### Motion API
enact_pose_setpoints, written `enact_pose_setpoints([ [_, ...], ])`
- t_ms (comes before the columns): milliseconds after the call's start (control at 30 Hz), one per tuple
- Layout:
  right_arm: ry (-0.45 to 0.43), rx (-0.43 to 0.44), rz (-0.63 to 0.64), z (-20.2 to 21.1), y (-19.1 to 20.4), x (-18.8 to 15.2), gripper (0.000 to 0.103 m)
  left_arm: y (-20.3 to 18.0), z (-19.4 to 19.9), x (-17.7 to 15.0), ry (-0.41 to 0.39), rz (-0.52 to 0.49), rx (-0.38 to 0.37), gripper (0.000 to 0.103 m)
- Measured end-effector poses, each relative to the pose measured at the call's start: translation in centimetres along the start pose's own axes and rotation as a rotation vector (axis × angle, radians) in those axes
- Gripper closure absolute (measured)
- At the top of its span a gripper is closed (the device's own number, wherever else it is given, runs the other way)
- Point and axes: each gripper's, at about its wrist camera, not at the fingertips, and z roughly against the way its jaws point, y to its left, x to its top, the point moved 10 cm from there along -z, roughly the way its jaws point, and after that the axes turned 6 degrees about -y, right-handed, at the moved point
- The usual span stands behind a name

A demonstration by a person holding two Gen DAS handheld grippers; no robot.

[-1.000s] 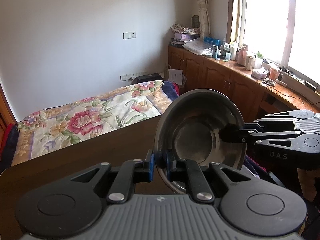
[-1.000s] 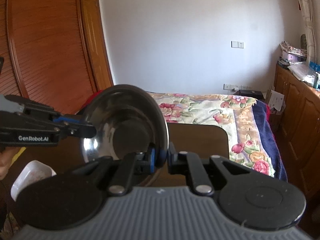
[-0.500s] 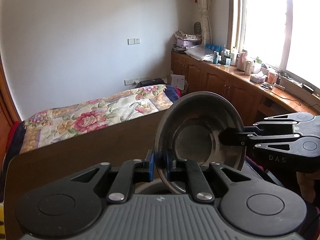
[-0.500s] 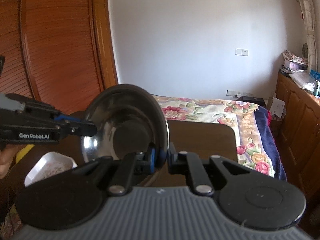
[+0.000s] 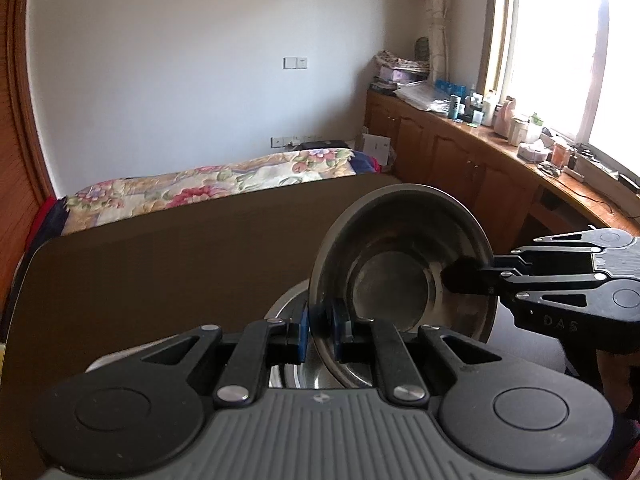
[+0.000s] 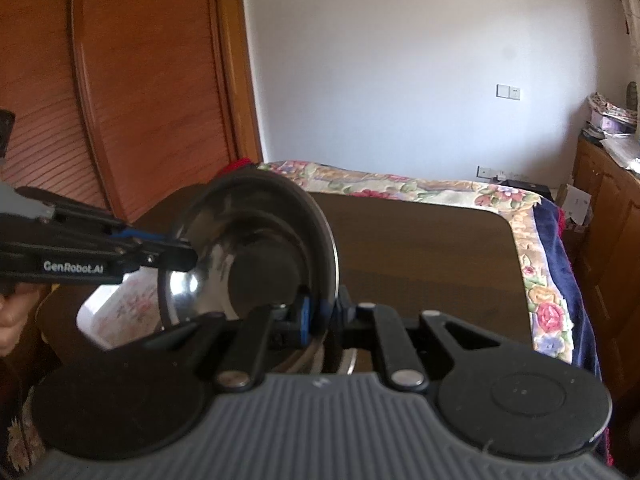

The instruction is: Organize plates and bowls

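A steel bowl (image 5: 400,272) hangs tilted on edge above the dark table (image 5: 160,260), held from both sides. My left gripper (image 5: 320,330) is shut on its near rim, blue pads on either side of the wall. My right gripper (image 5: 460,280) comes in from the right and is shut on the opposite rim. In the right wrist view I see the bowl's outer side and base (image 6: 248,256), with my right gripper (image 6: 322,320) clamped on the rim and my left gripper (image 6: 176,256) gripping the far edge. A second steel bowl (image 5: 288,306) lies on the table just below.
A white dish with a floral pattern (image 6: 120,308) lies on the table's left part. A bed with a flowered cover (image 5: 224,184) stands behind the table. Wooden cabinets (image 5: 460,160) crowded with bottles line the window side. A wooden sliding door (image 6: 120,120) is at the left.
Both grippers have carried the bowl forward and a little lower over the table. The second steel bowl has come into view beneath it, and the white dish looks closer.
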Motion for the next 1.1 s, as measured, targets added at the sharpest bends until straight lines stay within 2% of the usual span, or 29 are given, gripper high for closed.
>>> enact_pose_setpoints([
  [433, 0.051, 0.007, 0.049, -0.9, 2.1, -2.6, 0.089, 1.5, -2.0, -3.5, 0.053, 0.044, 0.007, 0.082],
  [967, 0.058, -0.012, 0.057, -1.6, 2.2, -3.4, 0.089, 1.6, -3.3, -4.4, 0.065, 0.055, 0.001, 0.081],
  [1100, 0.042, -0.016, 0.041, -1.8, 2.1, -3.4, 0.088, 1.7, -3.2, -4.7, 0.052, 0.061, 0.000, 0.072],
])
